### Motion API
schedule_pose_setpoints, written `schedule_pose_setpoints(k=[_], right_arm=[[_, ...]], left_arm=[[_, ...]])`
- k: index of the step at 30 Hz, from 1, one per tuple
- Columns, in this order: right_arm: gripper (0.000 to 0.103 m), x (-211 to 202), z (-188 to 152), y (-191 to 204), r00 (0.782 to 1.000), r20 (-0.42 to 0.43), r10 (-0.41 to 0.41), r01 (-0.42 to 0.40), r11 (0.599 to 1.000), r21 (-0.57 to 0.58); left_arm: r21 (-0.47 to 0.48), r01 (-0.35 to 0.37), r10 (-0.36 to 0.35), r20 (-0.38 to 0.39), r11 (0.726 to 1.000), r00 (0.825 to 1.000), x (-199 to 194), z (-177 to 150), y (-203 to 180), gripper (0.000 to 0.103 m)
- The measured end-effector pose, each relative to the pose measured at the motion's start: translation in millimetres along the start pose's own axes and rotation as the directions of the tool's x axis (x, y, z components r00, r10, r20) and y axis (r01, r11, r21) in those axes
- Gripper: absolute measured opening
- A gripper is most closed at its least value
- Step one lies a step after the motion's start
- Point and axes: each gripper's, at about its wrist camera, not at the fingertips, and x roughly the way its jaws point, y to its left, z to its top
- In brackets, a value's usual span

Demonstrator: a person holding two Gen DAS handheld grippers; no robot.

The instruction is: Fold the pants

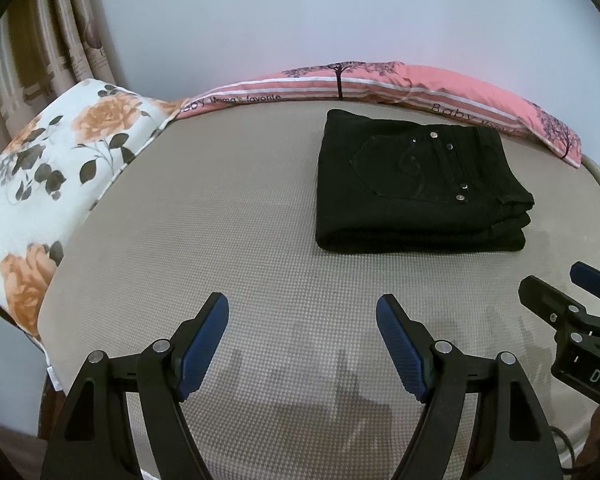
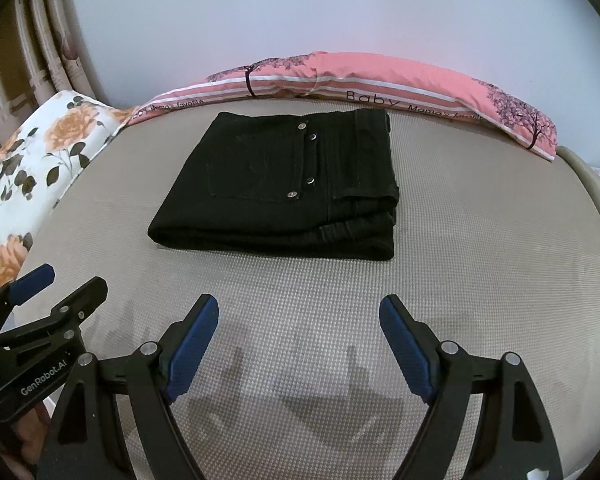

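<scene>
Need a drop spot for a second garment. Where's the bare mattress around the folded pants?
Widest bare stretch: left of the black pants, out to the floral pillow. A bare band also runs between the pants and both grippers, left and right. Crowded at the back: the pants sit close to the pink pillow.

Left tongs (image 1: 302, 308) and right tongs (image 2: 299, 308) gape wide, empty.

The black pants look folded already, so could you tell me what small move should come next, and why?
Probably just draw both grippers back a little and stop. The black pants lie as a compact stacked rectangle on the bed, touched by neither the left gripper nor the right gripper; both stand open and empty, short of the pants.
</scene>
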Motion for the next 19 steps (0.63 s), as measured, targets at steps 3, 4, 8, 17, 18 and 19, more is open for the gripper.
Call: schedule_pose_setpoints(k=[3,4,8,17,18,19], right_arm=[[0.08,1.3,-1.0,-0.8,1.0,-0.007,0.003,-0.003,1.0,0.002],[0.08,1.5,-1.4,-0.8,1.0,-0.007,0.001,-0.001,1.0,0.002],[0.08,1.9,-1.8,-0.1,1.0,-0.01,0.0,0.0,1.0,0.003],[0.08,3.9,-2.8,-1.2,1.0,-0.018,-0.001,0.001,1.0,0.009],[0.08,3.9,-2.7,-1.4,1.0,-0.018,0.0,0.001,1.0,0.01],[0.08,4.1,-2.0,-1.9,1.0,-0.019,0.0,0.001,1.0,0.01]], left_arm=[[0.001,-0.001,0.001,-0.003,1.0,1.0,1.2,0.3,-0.1,0.077],[0.001,-0.002,0.002,-0.006,1.0,1.0,1.7,0.3,-0.3,0.077],[-0.003,0.001,-0.001,-0.01,1.0,1.0,1.6,-0.7,-0.4,0.077],[-0.014,0.026,-0.027,-0.022,1.0,0.999,3.9,-1.2,2.2,0.077],[-0.015,0.029,-0.029,-0.023,0.999,0.999,4.0,-1.1,2.5,0.077],[-0.017,0.032,-0.032,-0.025,0.999,0.999,4.0,-1.0,2.9,0.077]])
